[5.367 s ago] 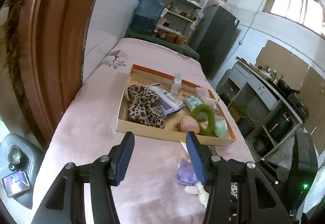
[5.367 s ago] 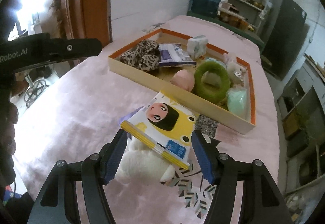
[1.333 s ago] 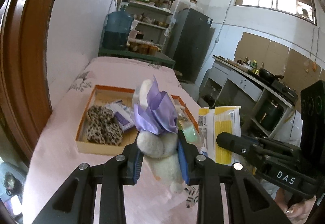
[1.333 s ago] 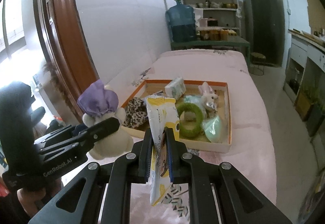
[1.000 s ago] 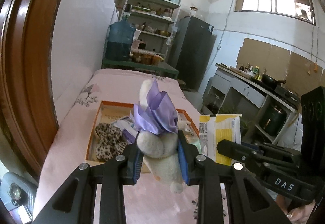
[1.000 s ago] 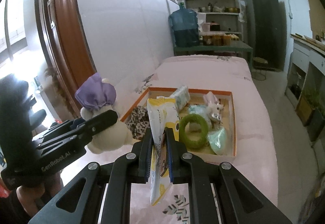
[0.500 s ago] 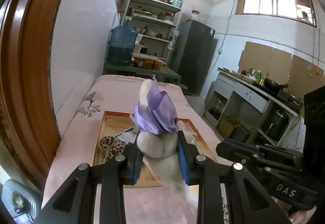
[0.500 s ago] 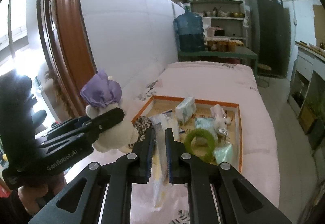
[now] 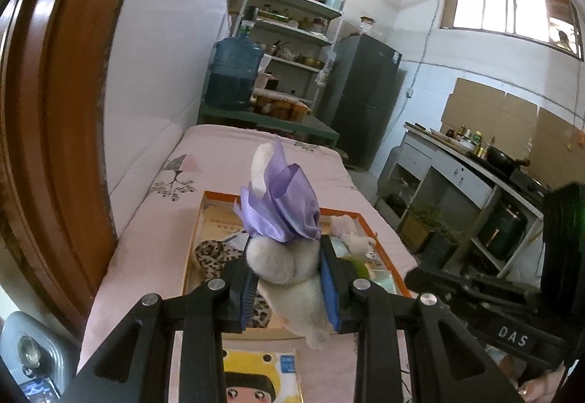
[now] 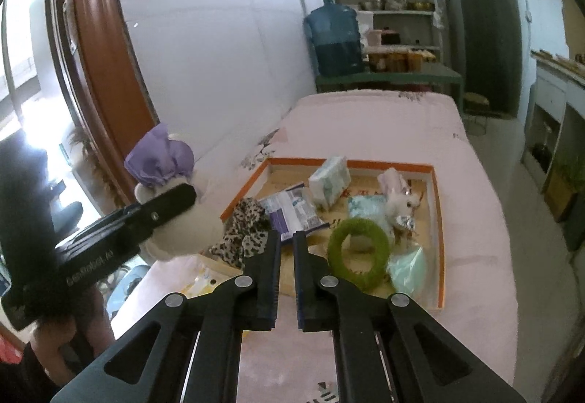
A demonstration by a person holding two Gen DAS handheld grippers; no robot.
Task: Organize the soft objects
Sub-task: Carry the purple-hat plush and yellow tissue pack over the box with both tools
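Observation:
My left gripper [image 9: 289,278] is shut on a white plush toy [image 9: 292,289] with a purple bonnet [image 9: 281,205], held up in the air on the near side of the tray. A cardboard tray with an orange rim [image 10: 438,220] lies on the pink bedcover. It holds a leopard-print cloth [image 10: 245,231], a green fuzzy ring [image 10: 358,249], a tissue pack [image 10: 329,180], a small white bunny [image 10: 400,202] and a mint bag [image 10: 409,267]. Over the tray's near edge my right gripper [image 10: 287,238] is shut with nothing between its fingers. The yellow cartoon packet [image 9: 259,381] lies flat on the cover under my left gripper.
A white wall and a brown wooden door frame [image 9: 55,110] run along the left. Beyond the bed stand a blue water jug [image 10: 334,37], shelves and a dark fridge [image 9: 362,99]. A kitchen counter [image 9: 468,162] is on the right. A person's hand [image 10: 55,337] holds the left gripper.
The yellow packet has left my right gripper and now lies on the cover. The right jaws have closed together. My left gripper still holds the plush toy, and both hands have shifted sideways.

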